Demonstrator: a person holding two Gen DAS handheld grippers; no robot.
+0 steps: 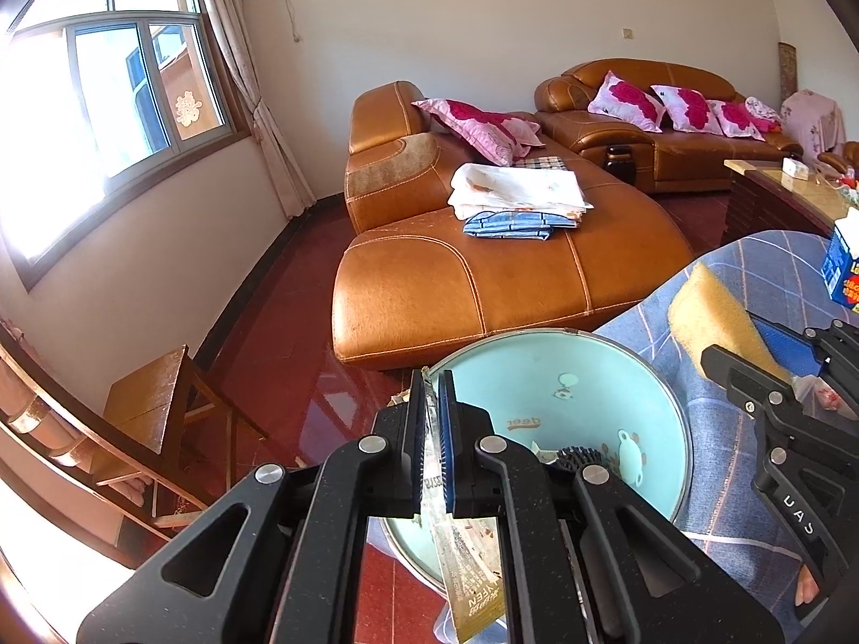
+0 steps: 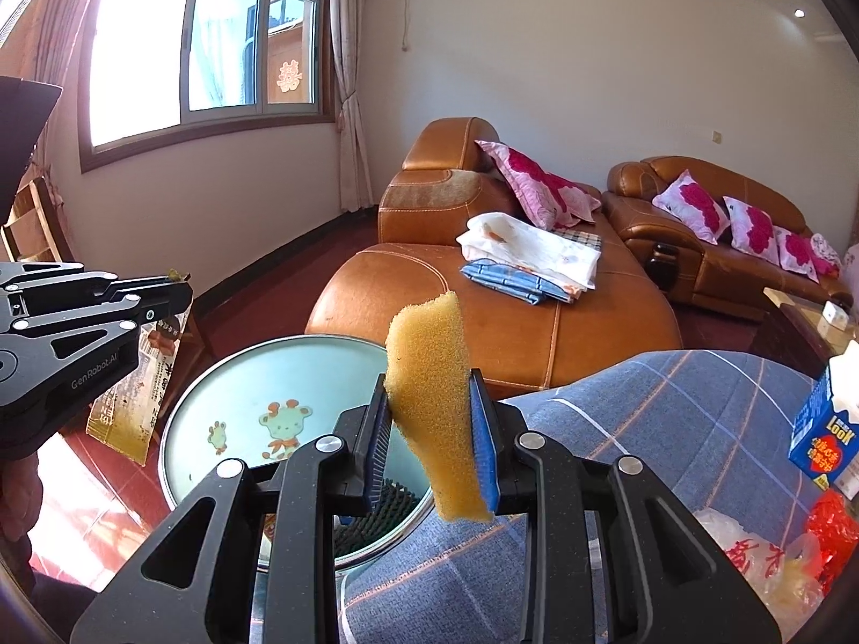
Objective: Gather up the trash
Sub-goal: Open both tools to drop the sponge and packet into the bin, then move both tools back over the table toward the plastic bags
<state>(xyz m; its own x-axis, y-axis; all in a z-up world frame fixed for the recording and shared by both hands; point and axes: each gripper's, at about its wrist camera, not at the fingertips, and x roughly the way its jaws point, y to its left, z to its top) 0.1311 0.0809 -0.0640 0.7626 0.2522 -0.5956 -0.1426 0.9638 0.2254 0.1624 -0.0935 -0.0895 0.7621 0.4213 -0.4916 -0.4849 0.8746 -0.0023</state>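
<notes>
Two pieces of trash are held at once, one in each claw. A flat snack wrapper (image 1: pixel 437 477) is pinched in the left claw (image 1: pixel 432 445), its jaws pressed almost together on the foil, and it hangs down past the near rim of the round glass surface (image 1: pixel 633 375). A yellow sponge (image 2: pixel 429 402) is gripped in the right claw (image 2: pixel 432 440), the jaws held apart only by the foam, which stands up tall above the pads and sags a little below them.

The step in hand is judged to be the carrying stage: both items have been lifted clear and nothing is yet dropped. No bin or bag meant for the trash can be made out for certain; a thin plastic bag (image 2: pixel 751 553) lies on the checked cloth (image 2: pixel 671 418) at the right, beside a blue carton (image 2: pixel 821 440), but whether it is the destination cannot be told.

The next move is judged to call for a receptacle to be found and each claw brought over its mouth before the jaws are spread. The wrapper is light and limp and may cling to a pad; the sponge is springy and should fall freely.

Both claws are tilted moderately downward, side by side, the left one seen at the left edge of the right view, above the floor beside the glass surface.
</notes>
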